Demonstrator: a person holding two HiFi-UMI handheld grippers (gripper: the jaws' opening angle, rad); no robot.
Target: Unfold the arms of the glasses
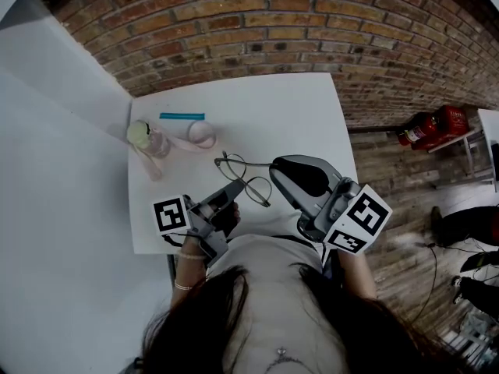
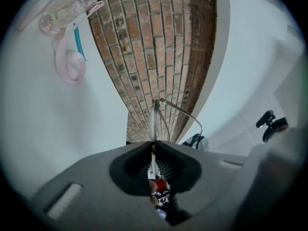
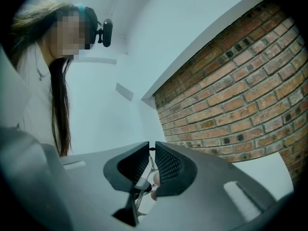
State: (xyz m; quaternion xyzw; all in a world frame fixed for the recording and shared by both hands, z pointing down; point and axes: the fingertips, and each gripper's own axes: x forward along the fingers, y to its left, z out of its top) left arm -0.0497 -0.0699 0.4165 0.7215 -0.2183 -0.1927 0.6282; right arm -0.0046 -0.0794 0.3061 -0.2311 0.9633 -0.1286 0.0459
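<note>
Only container here is a clear bottle (image 1: 150,139) with a pale green cap, lying at the far left of the white worktop (image 1: 296,115). Can't tell if there's anything in it. A pink strap (image 1: 199,135) loops out just beside it, and a teal stick (image 1: 182,116) lies a bit behind, toward the brick wall (image 1: 257,22).

The glasses (image 1: 243,178) are thin wire-frame ones, held up over the near part of the worktop between both tools. The frame's long axis runs diagonally, one lens farther left and the other nearer and to the right.

The left tool (image 1: 234,190) has its jaws pressed together on the frame. In its own view the glasses (image 2: 154,117) show edge-on, sticking straight out of the left tool (image 2: 154,147), with one arm curving off to the right.

The right tool (image 1: 274,170) comes in from the right. Its own view shows the right tool (image 3: 150,148) nearly closed, pinching a thin bit of wire.

The bottle stuff sits well apart from the glasses. Some red canisters (image 1: 433,127) are on the floor off to the right.
</note>
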